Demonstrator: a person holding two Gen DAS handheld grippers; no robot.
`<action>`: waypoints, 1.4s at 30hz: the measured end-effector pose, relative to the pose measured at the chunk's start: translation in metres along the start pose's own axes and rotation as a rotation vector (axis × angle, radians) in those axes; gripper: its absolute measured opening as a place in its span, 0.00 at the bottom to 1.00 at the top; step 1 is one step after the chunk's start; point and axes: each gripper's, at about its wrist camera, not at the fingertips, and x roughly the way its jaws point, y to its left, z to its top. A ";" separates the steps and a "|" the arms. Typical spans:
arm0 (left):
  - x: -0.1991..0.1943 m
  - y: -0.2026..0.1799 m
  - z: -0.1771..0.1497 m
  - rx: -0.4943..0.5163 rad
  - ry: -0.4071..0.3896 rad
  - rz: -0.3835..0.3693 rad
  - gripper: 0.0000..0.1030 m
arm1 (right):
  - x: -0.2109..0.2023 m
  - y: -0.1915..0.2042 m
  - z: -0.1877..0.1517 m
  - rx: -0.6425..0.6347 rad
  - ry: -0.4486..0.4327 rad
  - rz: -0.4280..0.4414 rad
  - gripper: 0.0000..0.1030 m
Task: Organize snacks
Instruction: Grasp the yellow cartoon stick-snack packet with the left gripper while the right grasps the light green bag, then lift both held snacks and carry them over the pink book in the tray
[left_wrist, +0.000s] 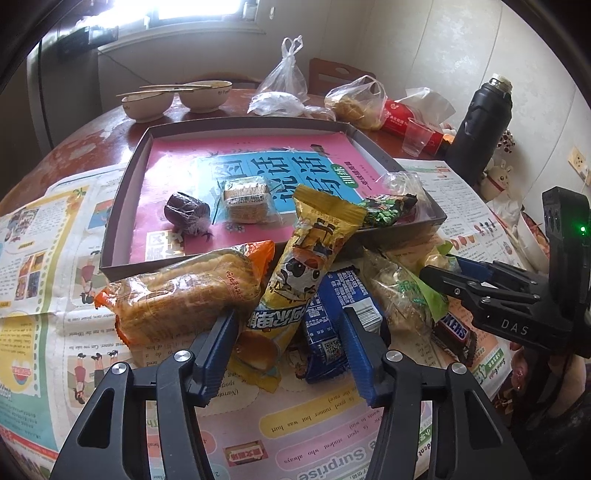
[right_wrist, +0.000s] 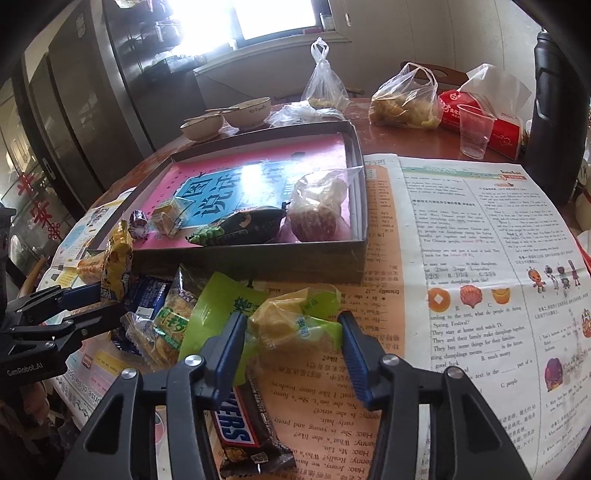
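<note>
Newspaper pages (right_wrist: 461, 236) w/ bright cartoons cover the round brown table (left_wrist: 92, 136). On them sits a big flat grey cardboard box w/ a pink and blue book cover inside (left_wrist: 258, 173). In the box lie a small dark purple wrapped sweet (left_wrist: 186, 212), a clear pack of pale crackers (left_wrist: 245, 201), a black and green snack bag (right_wrist: 243, 227) and a clear bag w/ a round red thing (right_wrist: 317, 210).

In front of the box is a heap of snacks – an orange bag of bread (left_wrist: 184, 291), a tall yellow packet w/ a cartoon panda (left_wrist: 299, 269), a dark blue packet (left_wrist: 327, 325) and a brown Snickers bar (right_wrist: 240, 424).

The left gripper (left_wrist: 288, 325) has its blue jaws part way apart, one each side of the yellow packet and the blue one – can't tell if they press yet. The right gripper (right_wrist: 291, 332) squeezes a small yellow-green crinkly packet (right_wrist: 295, 321).
</note>
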 end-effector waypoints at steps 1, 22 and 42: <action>0.001 0.000 0.000 -0.001 0.000 -0.001 0.56 | 0.001 0.000 0.001 0.001 -0.002 0.005 0.46; -0.005 0.011 -0.002 -0.064 -0.005 -0.060 0.19 | -0.016 -0.002 0.004 0.021 -0.064 0.059 0.40; -0.069 0.043 0.019 -0.143 -0.164 -0.052 0.18 | -0.060 0.008 0.027 0.020 -0.205 0.087 0.40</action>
